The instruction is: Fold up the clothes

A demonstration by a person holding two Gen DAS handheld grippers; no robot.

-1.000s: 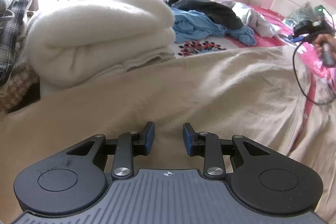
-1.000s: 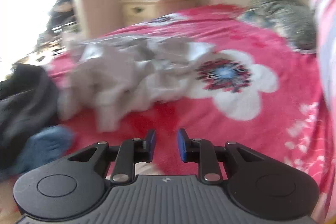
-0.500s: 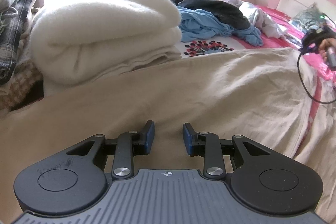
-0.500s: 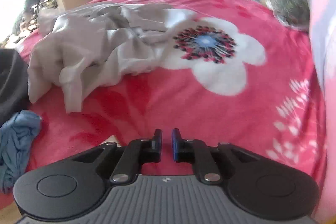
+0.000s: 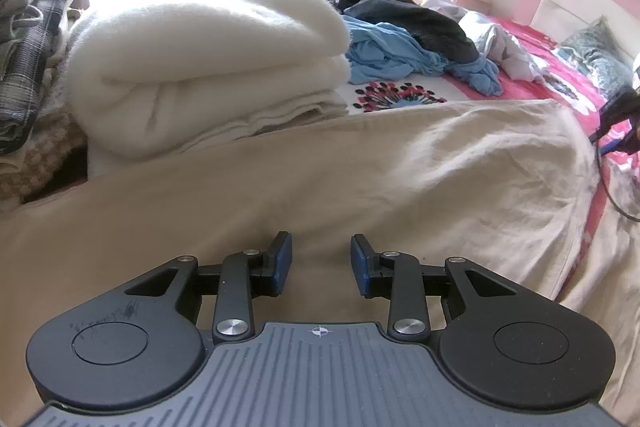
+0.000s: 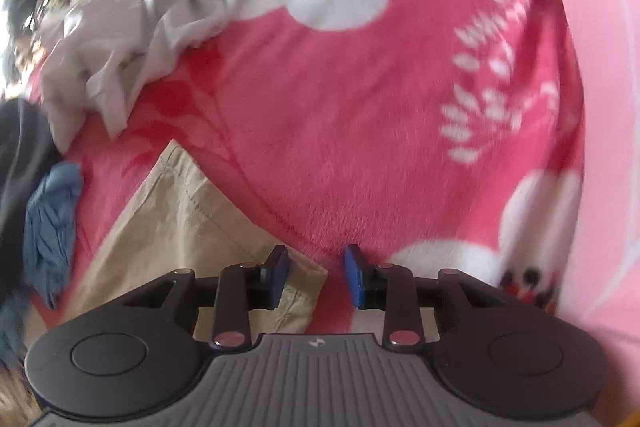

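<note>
Beige garment (image 5: 360, 179) | white blanket (image 5: 208, 59) left-view only | both hand-held grippers agape, empty

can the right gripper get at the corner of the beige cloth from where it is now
Probably yes. The right gripper is open, and the beige cloth has its corner lying flat on the pink blanket, right at the fingertips, nothing covering it.

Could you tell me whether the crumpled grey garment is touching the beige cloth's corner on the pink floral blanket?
Apart. The right wrist view shows the crumpled grey garment and the beige cloth's corner separated by a bare strip of pink floral blanket.
</note>
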